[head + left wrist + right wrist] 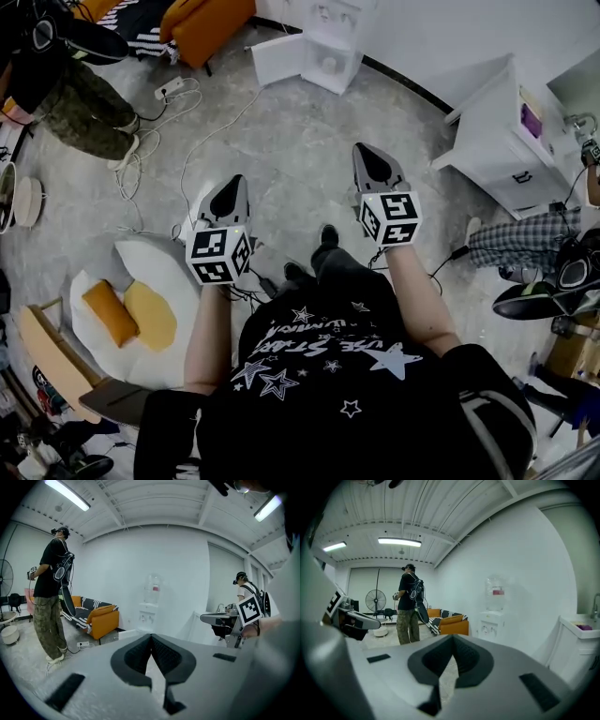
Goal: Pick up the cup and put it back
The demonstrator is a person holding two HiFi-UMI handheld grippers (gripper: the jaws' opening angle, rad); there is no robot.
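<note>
grippers: two were counted, left gripper (237, 182) and right gripper (362, 150)
bystanders: two were spotted, in camo trousers (86, 108) and plaid trousers (511, 244)
orange sofa (202, 23): only one was seen
water dispenser (496, 607): one
floor fan (376, 600): one

You wear a black short-sleeved T-shirt (319, 375) printed with white stars, some filled and some only outlined, and a line of white lettering across the chest. A grey strap (487, 427) crosses your right shoulder. Your trousers (342, 267) are dark, and so are your shoes (328, 234). Your left gripper (239, 180) and right gripper (360, 148) look alike. Each has a pale grey shell that narrows to a point, dark ribbed pads (136, 656) lining the jaws, and dark rectangular slots (65, 691) in the shell. Each carries a white cube (218, 255) with black square markers.
</note>
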